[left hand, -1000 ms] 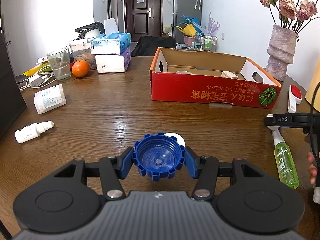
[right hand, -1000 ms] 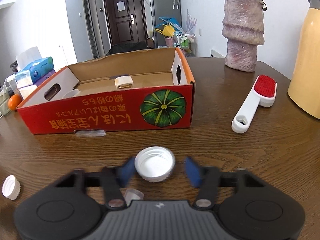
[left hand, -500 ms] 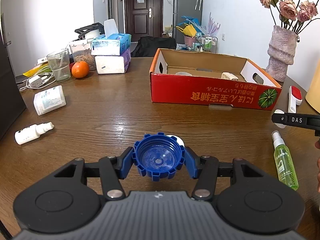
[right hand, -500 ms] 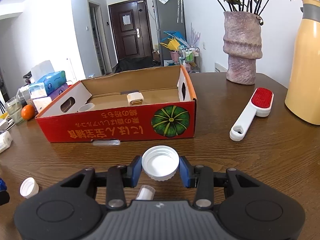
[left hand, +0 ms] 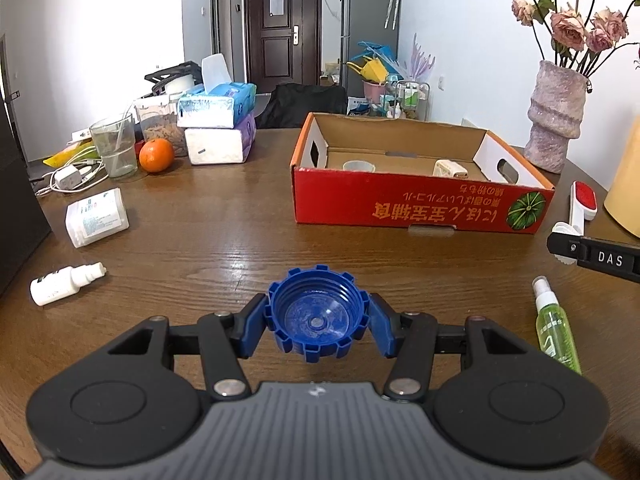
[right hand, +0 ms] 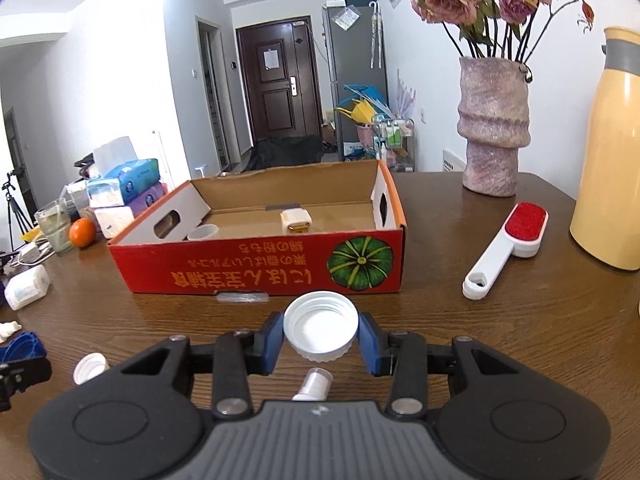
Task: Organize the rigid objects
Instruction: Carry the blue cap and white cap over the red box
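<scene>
A: Which step is this?
B: Carrying, I'd say. The left gripper (left hand: 317, 326) is clamped on a blue cap (left hand: 316, 322), the right gripper (right hand: 320, 334) on a white cap (right hand: 321, 326).
A: Next?
B: Likely over the red box (right hand: 256, 268) wall ahead, then let go. It already holds a small cup (right hand: 203, 232) and a cream block (right hand: 296, 220).

"DAS" reads in white on the black gripper bar (left hand: 604, 259); the red box (left hand: 420, 208) carries upside-down Japanese print.
</scene>
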A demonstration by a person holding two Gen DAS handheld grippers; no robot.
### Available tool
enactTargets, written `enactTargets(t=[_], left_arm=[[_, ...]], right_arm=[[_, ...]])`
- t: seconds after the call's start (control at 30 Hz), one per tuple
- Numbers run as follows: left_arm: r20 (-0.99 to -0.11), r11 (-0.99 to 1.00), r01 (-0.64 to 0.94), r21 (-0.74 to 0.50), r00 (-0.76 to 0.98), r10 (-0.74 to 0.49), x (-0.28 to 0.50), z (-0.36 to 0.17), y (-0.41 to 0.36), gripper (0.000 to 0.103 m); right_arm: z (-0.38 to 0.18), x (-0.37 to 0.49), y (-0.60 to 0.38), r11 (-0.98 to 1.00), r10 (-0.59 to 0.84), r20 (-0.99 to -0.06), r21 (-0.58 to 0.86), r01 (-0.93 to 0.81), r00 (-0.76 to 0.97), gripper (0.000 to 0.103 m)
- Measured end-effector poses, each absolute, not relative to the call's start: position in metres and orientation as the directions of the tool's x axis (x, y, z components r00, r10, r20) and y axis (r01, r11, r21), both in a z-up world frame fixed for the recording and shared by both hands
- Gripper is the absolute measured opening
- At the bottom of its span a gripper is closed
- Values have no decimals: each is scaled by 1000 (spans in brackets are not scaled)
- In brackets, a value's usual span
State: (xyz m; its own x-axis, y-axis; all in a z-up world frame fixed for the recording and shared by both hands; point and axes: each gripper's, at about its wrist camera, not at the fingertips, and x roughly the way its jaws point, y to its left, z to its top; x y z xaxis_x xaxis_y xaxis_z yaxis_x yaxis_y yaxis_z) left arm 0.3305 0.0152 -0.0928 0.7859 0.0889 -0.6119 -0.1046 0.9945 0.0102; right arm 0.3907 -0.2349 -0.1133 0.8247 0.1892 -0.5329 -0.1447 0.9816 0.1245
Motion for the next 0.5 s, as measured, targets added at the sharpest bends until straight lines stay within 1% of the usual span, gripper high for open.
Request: enactTargets(t=[0.5], left_arm=[[-567,997,-80,4,821,68,346,-66,7,54]], right_arm=[[-85,382,-225,975,224,-470,114,-192,854,39]])
